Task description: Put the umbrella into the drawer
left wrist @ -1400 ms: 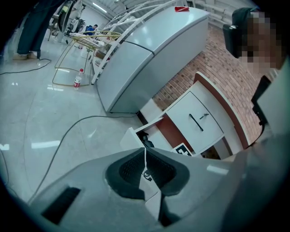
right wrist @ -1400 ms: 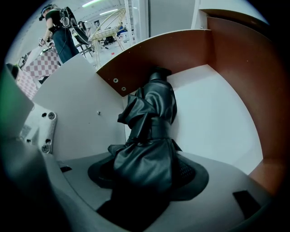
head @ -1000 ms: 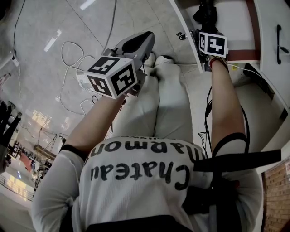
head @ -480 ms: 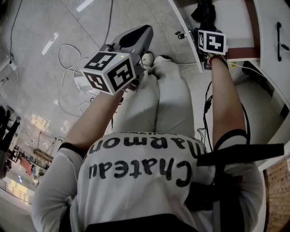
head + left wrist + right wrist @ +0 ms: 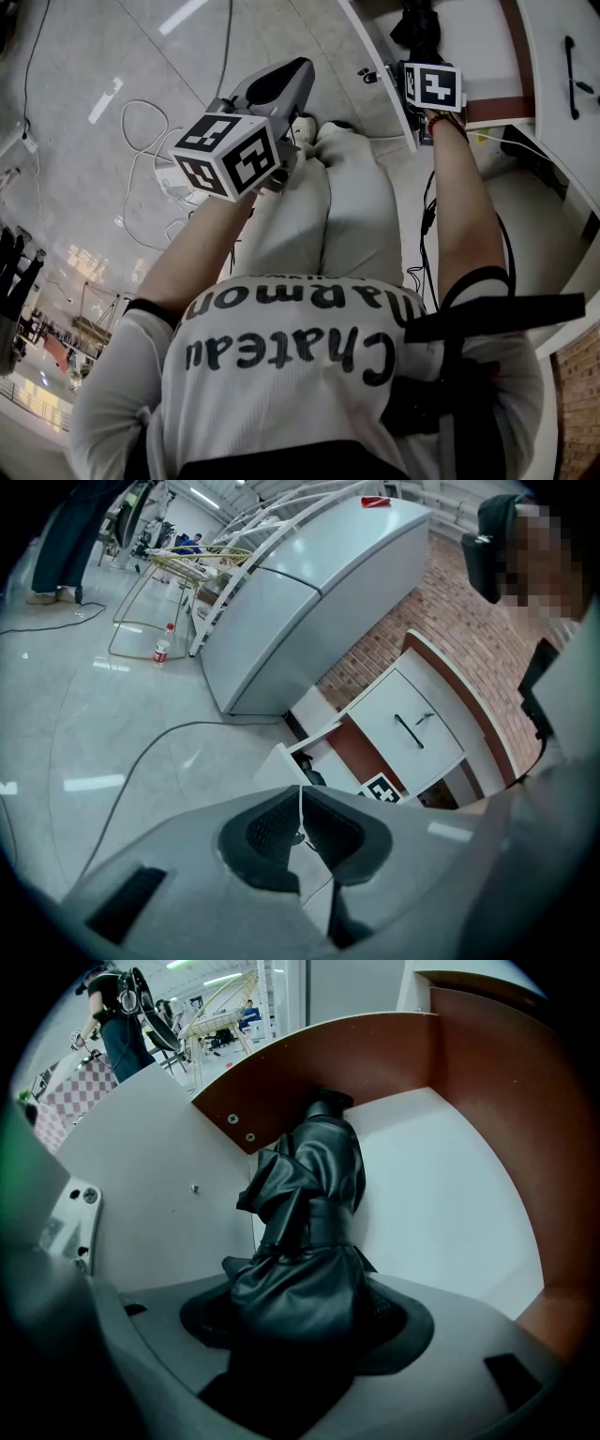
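- Black and folded up, the umbrella (image 5: 309, 1222) sits in the middle of the right gripper view. It is clamped between the two jaws of the right tongs (image 5: 305, 1321).
- The jaws stand wide, because the umbrella is fat and fills the whole gap.
- The umbrella points down into the open drawer (image 5: 450, 1204). Its far end is up near the top middle of that view, close to the drawer's corner. I cannot tell if it touches the bottom.
- The left tongs (image 5: 300, 832) have their jaws together with nothing in them. In the head view they hang at the upper left, over the person's legs (image 5: 328, 216), well apart from the drawer.
- I think the step is the putting-in part, and it looks nearly done.
- Next, I think the umbrella should go lower until it lies flat on the white bottom. Then the jaws can let go and lift straight up.
- Edges to watch: the brown wall (image 5: 487, 1101) curves along the top and right of the right gripper view. The white wall (image 5: 159, 1204) is at the left. The umbrella lies nearer the white wall.
- There is bare white room to the right of the umbrella.
- In the head view a cupboard door (image 5: 572, 66) sits at the upper right, and cables (image 5: 141, 131) lie on the floor (image 5: 75, 56) at the left.
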